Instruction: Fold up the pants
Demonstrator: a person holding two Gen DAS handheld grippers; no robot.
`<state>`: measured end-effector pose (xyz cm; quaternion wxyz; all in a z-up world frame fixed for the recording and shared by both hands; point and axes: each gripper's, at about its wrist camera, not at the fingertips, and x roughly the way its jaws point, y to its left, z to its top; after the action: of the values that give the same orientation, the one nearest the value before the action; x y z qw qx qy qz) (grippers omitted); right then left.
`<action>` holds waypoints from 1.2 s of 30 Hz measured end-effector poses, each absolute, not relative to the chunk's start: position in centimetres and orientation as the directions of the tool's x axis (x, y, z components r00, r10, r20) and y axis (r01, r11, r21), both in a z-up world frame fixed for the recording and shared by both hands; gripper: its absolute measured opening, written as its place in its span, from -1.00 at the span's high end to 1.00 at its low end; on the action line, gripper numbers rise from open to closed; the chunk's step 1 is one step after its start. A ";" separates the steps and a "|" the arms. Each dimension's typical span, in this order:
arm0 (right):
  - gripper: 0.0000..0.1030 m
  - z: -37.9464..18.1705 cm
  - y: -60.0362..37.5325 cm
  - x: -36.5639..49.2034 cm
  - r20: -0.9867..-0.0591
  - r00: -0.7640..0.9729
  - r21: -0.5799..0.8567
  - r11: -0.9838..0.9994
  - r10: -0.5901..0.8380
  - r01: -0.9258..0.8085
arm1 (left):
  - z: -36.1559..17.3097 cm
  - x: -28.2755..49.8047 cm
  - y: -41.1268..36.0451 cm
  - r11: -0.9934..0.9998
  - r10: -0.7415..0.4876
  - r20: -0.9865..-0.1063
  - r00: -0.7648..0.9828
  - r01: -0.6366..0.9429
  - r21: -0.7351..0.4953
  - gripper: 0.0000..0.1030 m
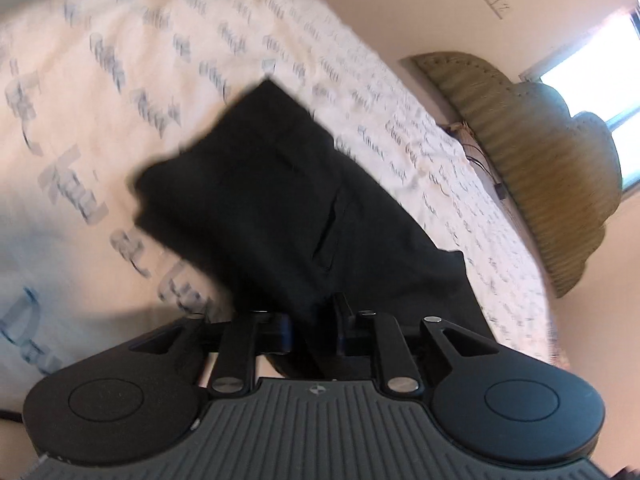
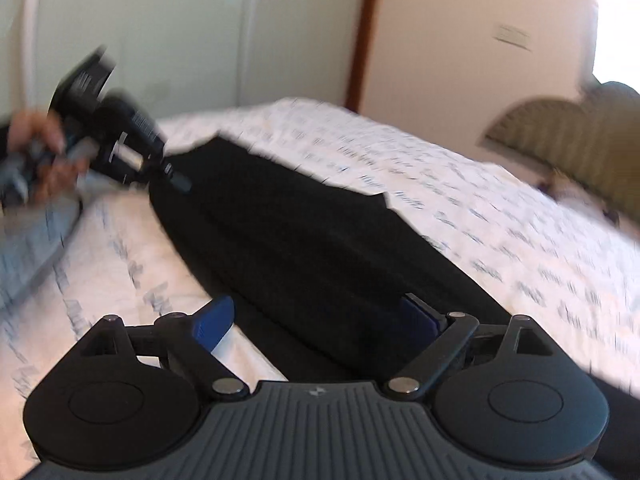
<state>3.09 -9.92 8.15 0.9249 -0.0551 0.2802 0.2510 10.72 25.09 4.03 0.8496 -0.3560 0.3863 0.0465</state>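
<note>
Black pants [image 1: 280,200] lie stretched along a bed [image 1: 120,60] covered in a script-print sheet. The left tool [image 1: 314,326] is pinched tight on one end of the dark cloth, apparently to lift that end for a fold. The right tool [image 2: 316,320] stands wide apart, fingers [image 2: 212,320] straddling the fabric without gripping, likely poised to take hold. A headboard [image 1: 540,168] sits beyond.

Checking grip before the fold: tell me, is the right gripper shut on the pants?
No, the right gripper's fingers stand wide apart around the black pants.
</note>
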 end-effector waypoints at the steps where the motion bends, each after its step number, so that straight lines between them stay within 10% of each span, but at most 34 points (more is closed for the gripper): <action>1: -0.75 8.4 -11.7 3.2 -0.537 0.721 0.127 0.887 0.437 -0.444 | 3.7 10.6 25.1 0.754 -0.183 -0.697 0.693 -0.355 -0.552 0.35; 11: -0.76 0.1 -31.5 4.0 -0.366 0.808 0.910 0.360 0.463 0.205 | -1.0 6.8 26.0 0.776 -0.189 -0.469 0.863 -0.162 -0.610 0.35; 25: -0.74 -0.1 -24.9 8.2 -0.421 0.745 0.872 0.456 0.517 0.177 | -1.3 6.4 26.2 0.749 -0.191 -0.457 0.869 -0.172 -0.639 0.34; 28: 0.24 -1.5 -26.8 7.6 -0.343 0.824 0.921 0.336 0.452 0.198 | -1.3 6.4 26.3 0.747 -0.192 -0.455 0.869 -0.171 -0.642 0.34; 36: 0.29 -7.5 -32.4 6.7 0.019 0.941 0.984 -0.171 0.339 0.042 | -1.6 6.4 26.7 0.736 -0.199 -0.448 0.872 -0.168 -0.656 0.34</action>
<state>6.68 -32.37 -7.53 0.6314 0.7561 0.1260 0.1175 6.37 26.67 -1.61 0.8966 -0.3633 0.2531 -0.0086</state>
